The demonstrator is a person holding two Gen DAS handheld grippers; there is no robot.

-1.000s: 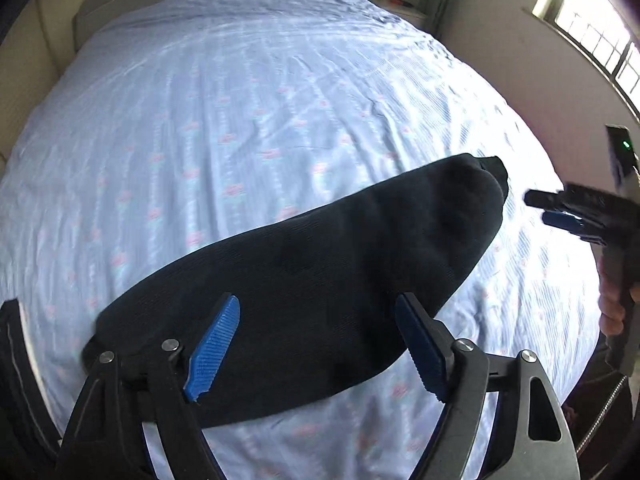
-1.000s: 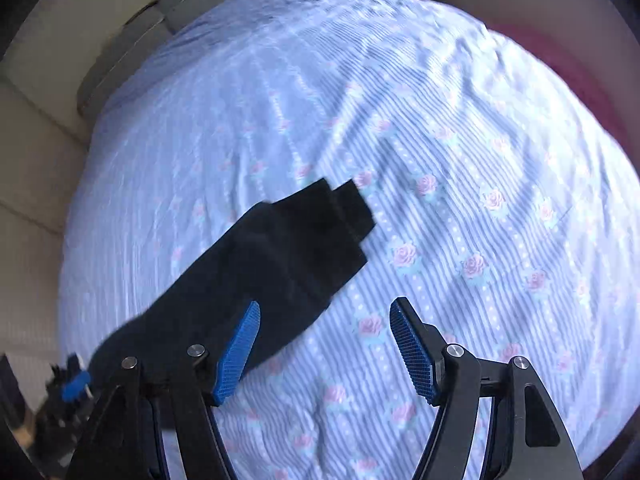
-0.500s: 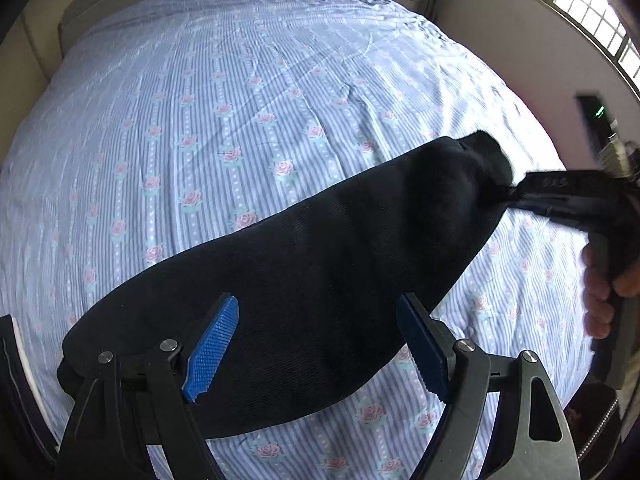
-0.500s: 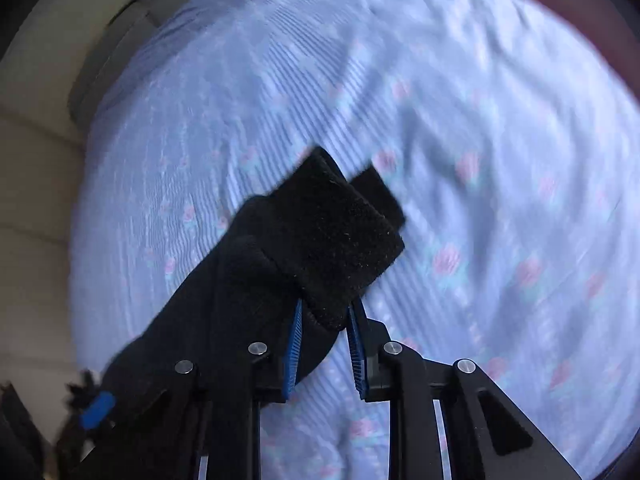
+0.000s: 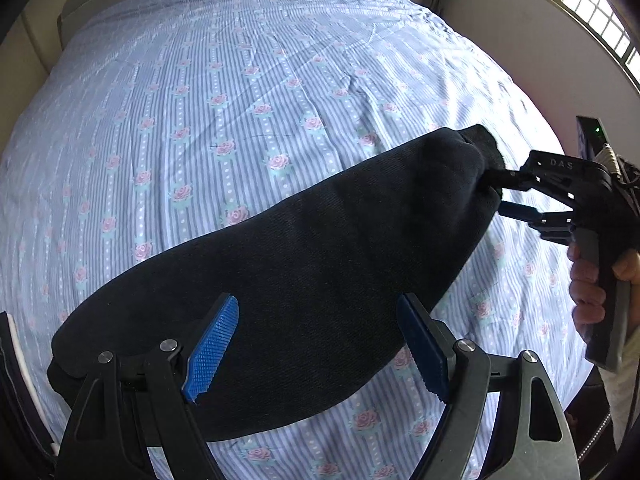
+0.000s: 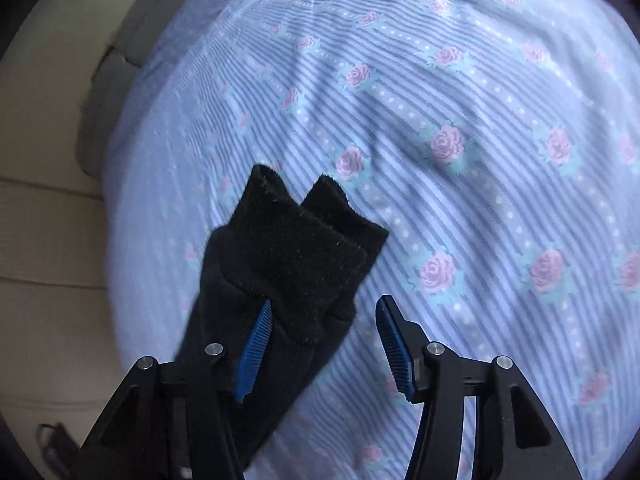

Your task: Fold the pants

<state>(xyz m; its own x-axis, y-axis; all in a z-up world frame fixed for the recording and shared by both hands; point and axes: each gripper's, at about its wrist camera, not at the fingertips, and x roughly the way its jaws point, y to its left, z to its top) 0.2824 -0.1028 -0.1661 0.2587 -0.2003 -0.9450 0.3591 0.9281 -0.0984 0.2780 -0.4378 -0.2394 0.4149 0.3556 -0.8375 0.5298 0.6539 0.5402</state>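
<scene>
Black pants (image 5: 304, 264), folded leg on leg, lie slantwise across the flowered bed sheet (image 5: 260, 80). My left gripper (image 5: 316, 308) hovers open over their wide near-left part, nothing between its blue pads. My right gripper (image 5: 502, 194) is at the far cuff end, held by a hand (image 5: 588, 292). In the right wrist view the two ribbed cuffs (image 6: 296, 248) lie stacked on the sheet. The right gripper (image 6: 324, 304) has its jaws opening: the cuffs rest against the left pad (image 6: 254, 352), and the right pad (image 6: 394, 348) stands apart from the cloth.
The striped sheet (image 6: 480, 120) covers the whole bed. A beige padded headboard (image 5: 40, 40) runs along the far left. A window (image 5: 592, 12) and wall stand to the right. The bed's near edge lies just below the pants.
The right gripper dropped to the cuffs and shut on them half a second ago; now its jaws have spread again. The left gripper drew slightly closer to the pants and stayed open.
</scene>
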